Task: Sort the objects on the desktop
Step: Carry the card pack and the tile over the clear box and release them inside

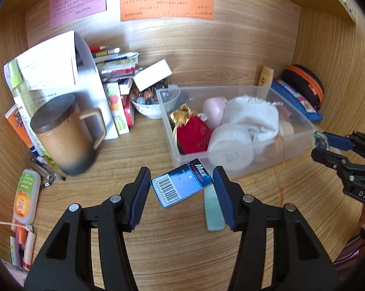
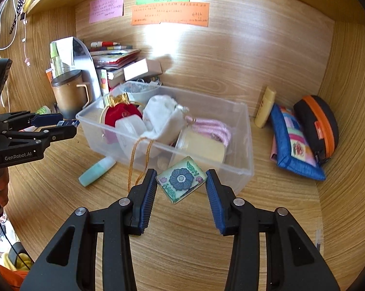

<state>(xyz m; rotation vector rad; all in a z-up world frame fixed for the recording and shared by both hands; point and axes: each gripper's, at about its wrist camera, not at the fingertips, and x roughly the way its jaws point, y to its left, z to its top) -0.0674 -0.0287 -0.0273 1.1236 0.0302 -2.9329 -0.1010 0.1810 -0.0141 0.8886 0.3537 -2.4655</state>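
Left gripper (image 1: pixel 181 189) clamps blue staple box (image 1: pixel 182 185); right gripper (image 2: pixel 181 181) clamps floral glass tile (image 2: pixel 181 179) (both above clear bin (image 2: pixel 240 169)).

I see a wood-grain table (image 2: pixel 182 249) closed in by matching back and side panels. Standing on it: a clear bin (image 2: pixel 240 169) at centre, a lidded brown mug (image 1: pixel 61 133) at left, a patterned bowl (image 1: pixel 147 111) between them by a stack of books (image 1: pixel 114 63). A mint tube (image 2: pixel 96 171) lies flat just in front of the bin. At left edge, an orange-labelled bottle (image 1: pixel 25 196) and pens (image 1: pixel 48 169). At right, a yellow tube (image 2: pixel 265 106), blue pouch (image 2: pixel 294 143) and black-orange case (image 2: pixel 315 126).
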